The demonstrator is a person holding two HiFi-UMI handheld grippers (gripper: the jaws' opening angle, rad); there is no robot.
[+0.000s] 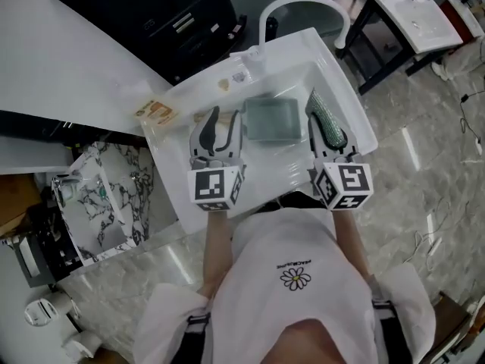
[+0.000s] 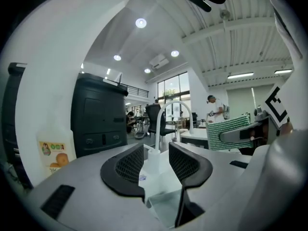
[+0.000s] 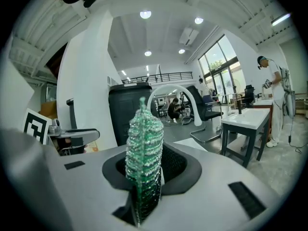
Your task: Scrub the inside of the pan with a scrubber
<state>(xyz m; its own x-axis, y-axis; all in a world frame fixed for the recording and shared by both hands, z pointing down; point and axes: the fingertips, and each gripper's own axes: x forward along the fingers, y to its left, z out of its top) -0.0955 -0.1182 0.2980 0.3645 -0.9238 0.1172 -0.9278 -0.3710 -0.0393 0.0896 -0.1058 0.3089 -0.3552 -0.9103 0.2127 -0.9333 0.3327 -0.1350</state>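
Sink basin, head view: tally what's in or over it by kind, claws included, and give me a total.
Pan: 1
Scrubber: 1
Faucet: 1
Claws: 2 (left claw open, right claw shut on the scrubber)
Total: 5

pan (image 1: 273,120): square, in sink (image 1: 170,158) | scrubber (image 1: 324,112): green, upright in right claw (image 3: 147,165)

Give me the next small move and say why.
Probably swing the right gripper left and down so the scrubber lands inside the pan. The scrubber is already clamped in its jaws, but in the head view it sits by the pan's right edge, not in it. The left gripper is open at the pan's left side, holding nothing.
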